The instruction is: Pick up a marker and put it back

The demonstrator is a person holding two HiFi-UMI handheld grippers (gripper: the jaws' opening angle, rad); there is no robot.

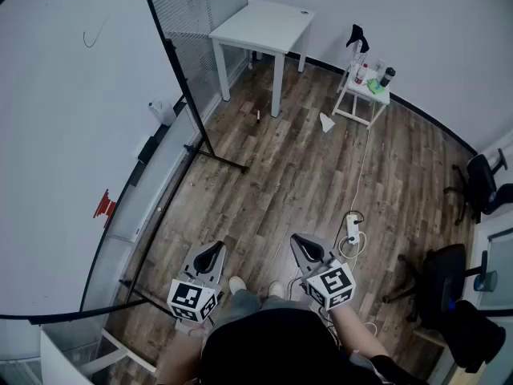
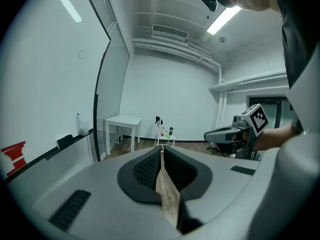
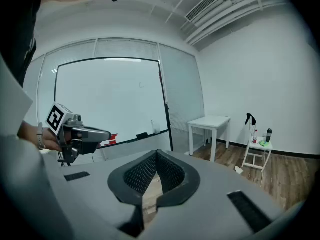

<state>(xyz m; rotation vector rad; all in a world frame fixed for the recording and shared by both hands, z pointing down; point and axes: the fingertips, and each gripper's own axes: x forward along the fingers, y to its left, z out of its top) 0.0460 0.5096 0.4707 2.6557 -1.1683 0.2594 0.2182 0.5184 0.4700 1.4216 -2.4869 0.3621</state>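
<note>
The left gripper [image 1: 210,255] hung just off the whiteboard [image 1: 64,135], near its lower tray [image 1: 138,195]. The right gripper [image 1: 305,248] was beside it, on the side away from the whiteboard. Each had its jaws clenched tip to tip with nothing between them. On the tray lay a black eraser [image 1: 149,147] and a bottle [image 1: 160,112]. The marker was too small to pick out; perhaps it lay along that tray.
</note>
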